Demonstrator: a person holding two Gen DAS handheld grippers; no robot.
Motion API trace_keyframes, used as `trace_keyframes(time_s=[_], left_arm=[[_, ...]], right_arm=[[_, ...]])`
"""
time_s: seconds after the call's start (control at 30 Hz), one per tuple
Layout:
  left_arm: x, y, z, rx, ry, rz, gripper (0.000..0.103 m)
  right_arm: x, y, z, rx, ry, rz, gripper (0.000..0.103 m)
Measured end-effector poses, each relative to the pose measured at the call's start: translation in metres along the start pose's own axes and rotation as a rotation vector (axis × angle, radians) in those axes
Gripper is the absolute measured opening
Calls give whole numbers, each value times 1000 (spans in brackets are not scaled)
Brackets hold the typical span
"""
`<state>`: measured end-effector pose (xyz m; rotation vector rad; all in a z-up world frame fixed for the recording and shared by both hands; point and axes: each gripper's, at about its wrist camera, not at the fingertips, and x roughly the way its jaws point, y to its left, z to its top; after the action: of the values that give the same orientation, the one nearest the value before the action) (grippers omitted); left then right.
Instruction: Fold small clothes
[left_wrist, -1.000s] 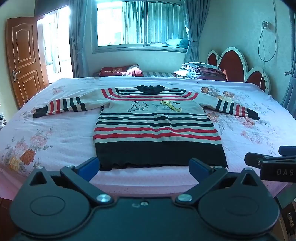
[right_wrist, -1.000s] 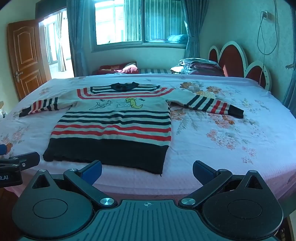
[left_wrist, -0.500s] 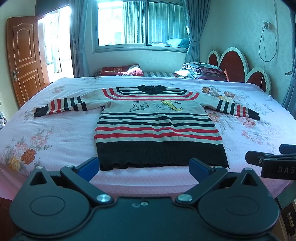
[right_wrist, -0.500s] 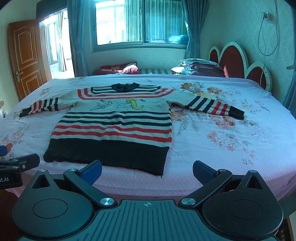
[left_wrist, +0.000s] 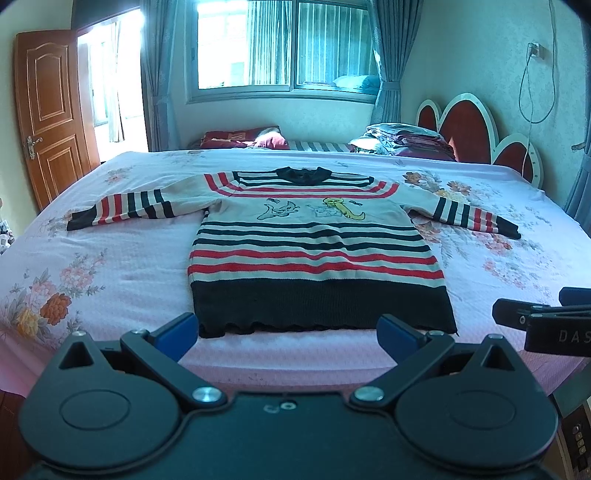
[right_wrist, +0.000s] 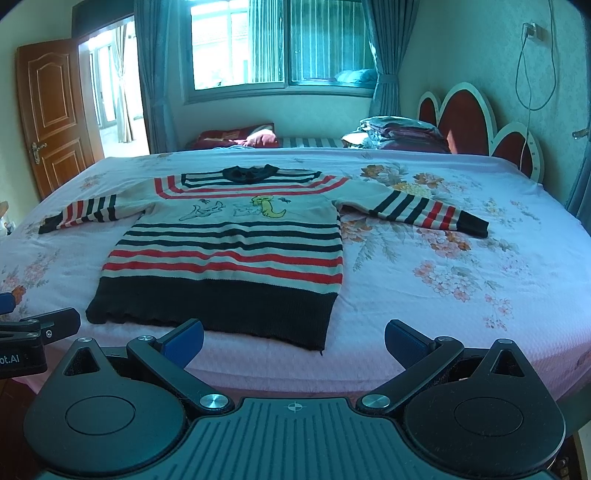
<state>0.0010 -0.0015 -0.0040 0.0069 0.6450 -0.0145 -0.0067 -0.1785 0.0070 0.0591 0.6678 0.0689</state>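
**Ann:** Striped knit, red, black and cream, and that's our sweater (left_wrist: 317, 254) laid flat on the pink floral bedspread (left_wrist: 110, 273), front up, black collar (left_wrist: 303, 174) at the far end, black hem (left_wrist: 321, 308) at the near end, close to the bed's near edge.

**Bo:** Both sleeves are spread wide. Left sleeve (left_wrist: 122, 208) stretches out level from the sweater's shoulder, right sleeve (left_wrist: 469, 218) slopes out and slightly toward us, each ending in a black cuff. Cartoon figures sit on the chest, just below the collar stripes.

**Ann:** And the grippers! Left gripper (left_wrist: 288, 332) hangs just short of the sweater's hem, its jaws spread wide, blue pads (left_wrist: 177, 332) apart with nothing between them. Not touching the cloth.

**Bo:** Same on the other side. Right gripper (right_wrist: 293, 339) sits off the sweater's right hem corner, its jaws also splayed, holding nothing. From its camera the left pad (right_wrist: 184, 339) lines up with the hem's edge, though I can't tell if it makes contact.

**Ann:** Each tool peeks into the other's view: right gripper (left_wrist: 543, 321) out past the sweater's right side, left gripper (right_wrist: 33, 332) past its left.

**Bo:** Beyond the sweater's collar, a stack of folded bedding (left_wrist: 402, 142) lies by the red headboard (left_wrist: 469, 125), with dark red pillows (left_wrist: 243, 137) to the left under the window (left_wrist: 284, 48). A wooden door (left_wrist: 48, 114) stands open far off the left sleeve.
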Motion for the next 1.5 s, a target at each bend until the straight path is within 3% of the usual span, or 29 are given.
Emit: trace_keyframes(time_s=[1.5], left_arm=[[8, -3, 2, -5, 13, 0, 102]], right_arm=[[6, -2, 1, 12, 9, 2, 103]])
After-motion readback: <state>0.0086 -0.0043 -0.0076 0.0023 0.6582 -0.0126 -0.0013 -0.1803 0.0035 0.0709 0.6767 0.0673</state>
